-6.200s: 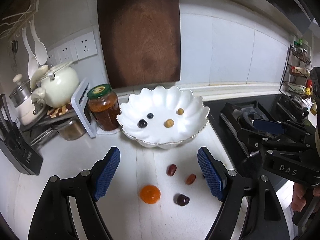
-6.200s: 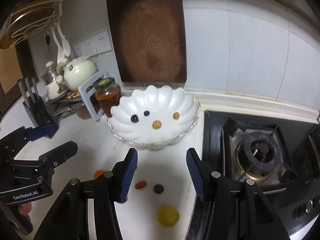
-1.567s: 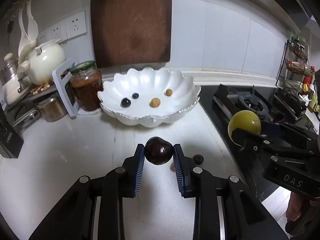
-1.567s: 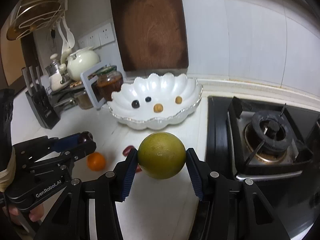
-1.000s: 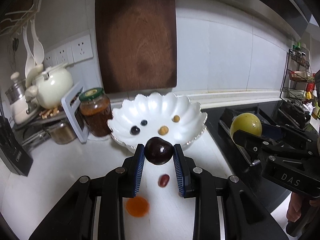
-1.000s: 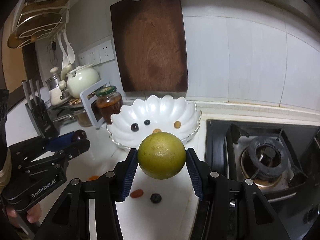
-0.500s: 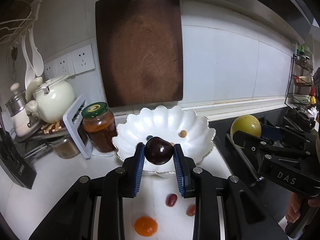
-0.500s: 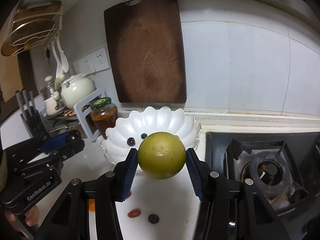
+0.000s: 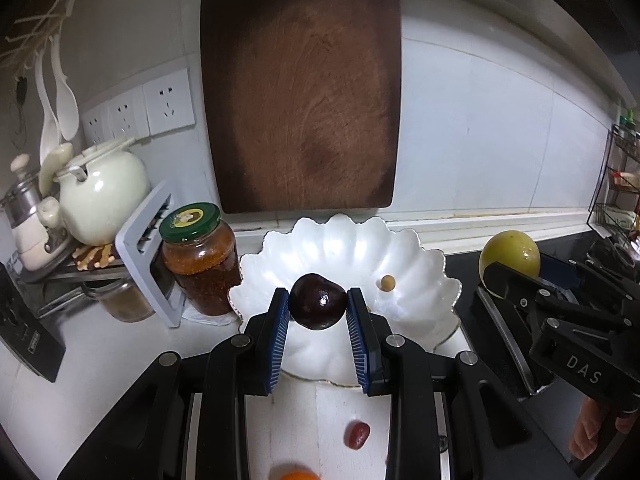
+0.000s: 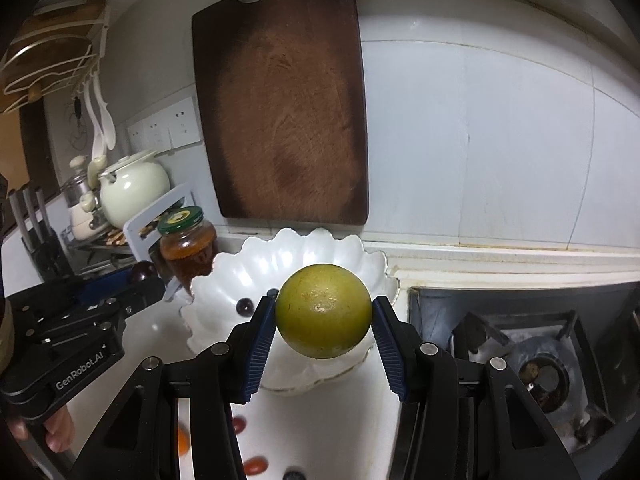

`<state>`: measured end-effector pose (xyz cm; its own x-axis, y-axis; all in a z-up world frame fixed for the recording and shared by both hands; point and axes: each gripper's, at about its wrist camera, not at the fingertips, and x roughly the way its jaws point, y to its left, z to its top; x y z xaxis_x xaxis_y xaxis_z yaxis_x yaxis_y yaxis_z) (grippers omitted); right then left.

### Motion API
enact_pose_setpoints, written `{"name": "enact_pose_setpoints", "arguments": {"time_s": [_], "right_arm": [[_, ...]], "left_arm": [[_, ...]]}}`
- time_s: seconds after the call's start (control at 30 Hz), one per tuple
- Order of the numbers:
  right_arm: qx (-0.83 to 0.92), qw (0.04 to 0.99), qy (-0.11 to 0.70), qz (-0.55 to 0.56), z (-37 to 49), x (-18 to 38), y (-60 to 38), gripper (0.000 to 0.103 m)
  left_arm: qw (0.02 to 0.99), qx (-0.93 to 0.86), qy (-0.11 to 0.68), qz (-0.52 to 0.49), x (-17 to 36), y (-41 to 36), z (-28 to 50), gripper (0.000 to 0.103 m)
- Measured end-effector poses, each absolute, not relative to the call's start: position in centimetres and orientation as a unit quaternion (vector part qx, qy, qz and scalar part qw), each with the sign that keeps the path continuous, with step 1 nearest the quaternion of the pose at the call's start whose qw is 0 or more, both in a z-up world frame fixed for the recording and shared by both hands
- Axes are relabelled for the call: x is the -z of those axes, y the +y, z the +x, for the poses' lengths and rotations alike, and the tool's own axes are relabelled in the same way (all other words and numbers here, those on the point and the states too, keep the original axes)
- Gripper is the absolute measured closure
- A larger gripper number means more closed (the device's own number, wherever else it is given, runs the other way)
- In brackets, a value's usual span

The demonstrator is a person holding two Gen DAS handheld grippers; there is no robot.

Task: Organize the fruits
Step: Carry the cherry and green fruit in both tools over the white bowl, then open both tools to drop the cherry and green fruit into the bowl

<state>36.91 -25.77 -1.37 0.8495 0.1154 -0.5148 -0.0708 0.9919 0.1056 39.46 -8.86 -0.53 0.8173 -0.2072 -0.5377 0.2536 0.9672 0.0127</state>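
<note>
My left gripper (image 9: 319, 304) is shut on a dark purple plum (image 9: 318, 301), held just above the near side of the white scalloped bowl (image 9: 420, 280). My right gripper (image 10: 324, 320) is shut on a yellow-green citrus fruit (image 10: 323, 310), also over the bowl (image 10: 224, 276). A small tan fruit (image 9: 387, 282) and a dark berry (image 10: 244, 305) lie inside the bowl. On the counter in front lie a red date (image 9: 357, 434), an orange fruit (image 9: 296, 474), another red date (image 10: 255, 465) and a dark berry (image 10: 293, 475).
A jar of red preserve (image 9: 198, 264) stands left of the bowl, beside a grey rack (image 9: 146, 256) and a white teapot (image 9: 102, 196). A wooden cutting board (image 9: 300, 88) leans on the wall behind. The gas stove (image 10: 536, 364) lies to the right. A knife block (image 10: 40, 236) stands far left.
Both grippers have moved forward toward the bowl with their fruits held. The bowl now sits directly under the plum and the citrus, and the loose fruits have slid toward the bottom edge.
</note>
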Motion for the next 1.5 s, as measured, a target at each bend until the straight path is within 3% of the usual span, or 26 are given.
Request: {"name": "enact_pose_setpoints", "arguments": {"time_s": [0.7, 1.5], "right_arm": [[-0.049, 0.928, 0.366, 0.038, 45.1, 5.6, -25.7, 0.053], [-0.07, 0.89, 0.451, 0.009, 49.5, 10.2, -24.2, 0.053]], "left_arm": [[0.915, 0.121, 0.384, 0.039, 4.6, -9.6, 47.5, 0.074], [0.882, 0.111, 0.452, 0.077, 9.0, -11.0, 51.6, 0.073]]}}
